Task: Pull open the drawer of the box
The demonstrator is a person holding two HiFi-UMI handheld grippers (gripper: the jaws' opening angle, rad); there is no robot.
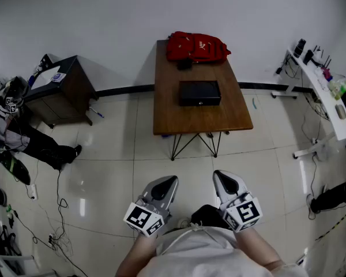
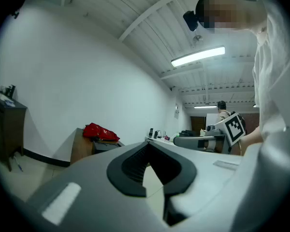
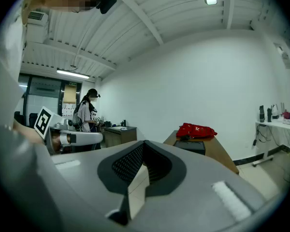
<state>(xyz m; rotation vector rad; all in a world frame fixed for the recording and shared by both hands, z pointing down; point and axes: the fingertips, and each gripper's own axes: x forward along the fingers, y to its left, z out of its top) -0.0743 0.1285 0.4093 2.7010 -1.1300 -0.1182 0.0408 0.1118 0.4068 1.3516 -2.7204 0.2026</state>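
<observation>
Well back from the wooden table [image 1: 168, 111], we hold the left gripper [image 1: 173, 180] and right gripper [image 1: 218, 175] side by side above the tiled floor [image 1: 112, 172], each with jaws pressed together on nothing.
On the table the red bag [image 1: 196, 47] lies at the far end; the black box [image 1: 200, 92] sits mid-table, well apart from both grippers.

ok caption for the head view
Before the reach: left tongs and right tongs held low, black box sitting on the table
</observation>
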